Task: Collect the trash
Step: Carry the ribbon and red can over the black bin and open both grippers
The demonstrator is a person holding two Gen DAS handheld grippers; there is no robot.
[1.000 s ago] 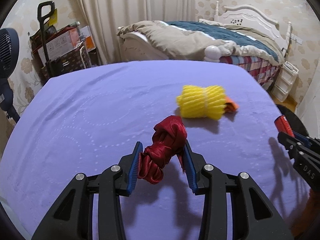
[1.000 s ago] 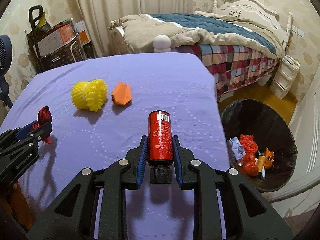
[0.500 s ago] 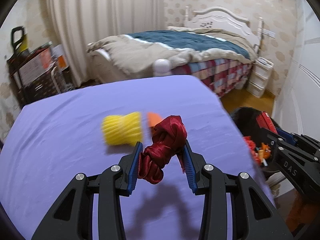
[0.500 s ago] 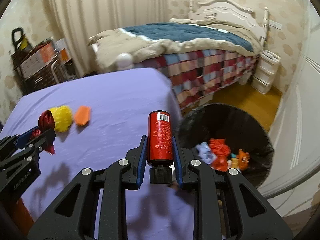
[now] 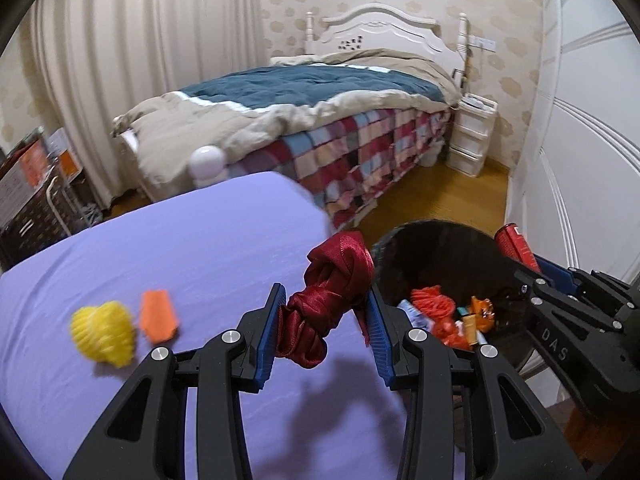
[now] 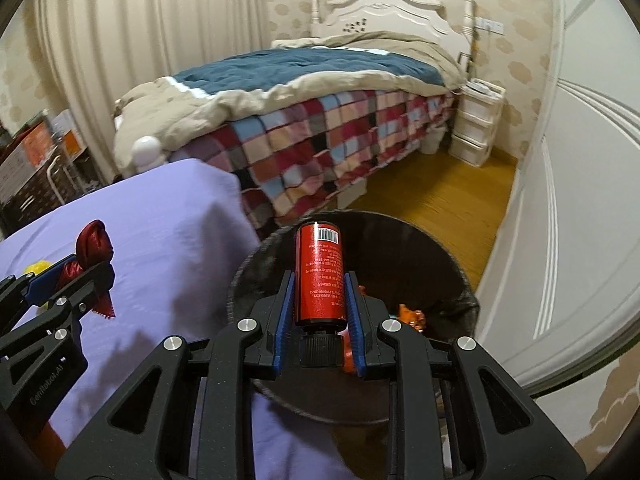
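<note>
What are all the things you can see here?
Red ribbon bundle: one, dark red, in the left gripper.
Red bottle: one, black cap, in the right gripper, over the bin.
Trash bin: one, black, beside the table, orange and blue scraps inside.
Foam net: one, yellow, on the table.
Orange piece: one, beside the foam net.
Table: one, purple cloth.
Bed: one, checked quilt.
Left gripper: black, blue pads, shut.
Right gripper: the same, shut.
</note>
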